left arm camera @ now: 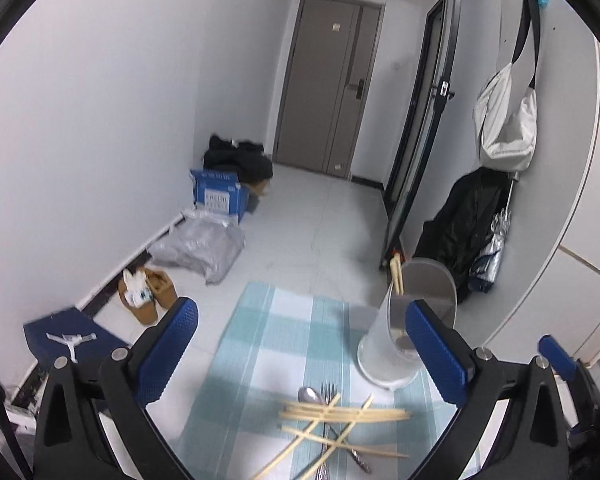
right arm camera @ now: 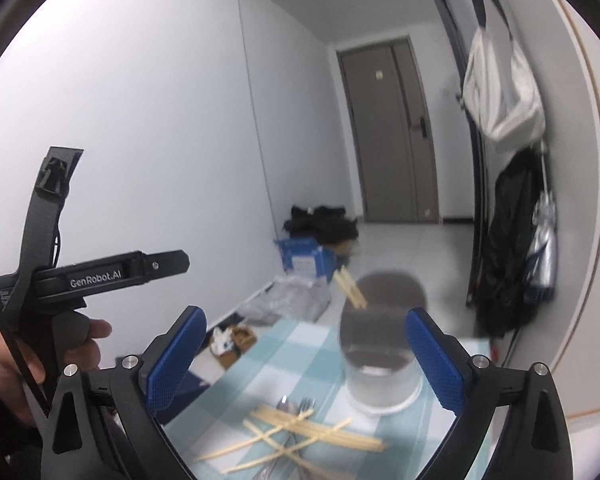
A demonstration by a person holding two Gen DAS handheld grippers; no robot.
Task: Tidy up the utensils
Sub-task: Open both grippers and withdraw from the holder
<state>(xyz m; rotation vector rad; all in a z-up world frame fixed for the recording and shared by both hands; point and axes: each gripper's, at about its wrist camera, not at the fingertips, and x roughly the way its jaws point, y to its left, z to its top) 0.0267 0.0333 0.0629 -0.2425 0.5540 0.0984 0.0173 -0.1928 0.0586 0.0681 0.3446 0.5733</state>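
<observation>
Blurring cup (right arm camera: 380, 364) | chopsticks (right arm camera: 312, 434) cover spoon (right arm camera: 283, 403), seemingly fork (right arm camera: 307, 403)

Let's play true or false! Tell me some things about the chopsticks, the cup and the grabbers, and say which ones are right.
1. Chopsticks lie in a crossed pile on the checked cloth. True.
2. The clear cup is lying on its side. False: it stands upright.
3. Some chopsticks stick out of the cup already. True.
4. The left hand-held gripper is holding a fork. False: it is open and holds nothing; the fork lies under the pile.
5. The right hand-held gripper is shut. False: it is open.
</observation>
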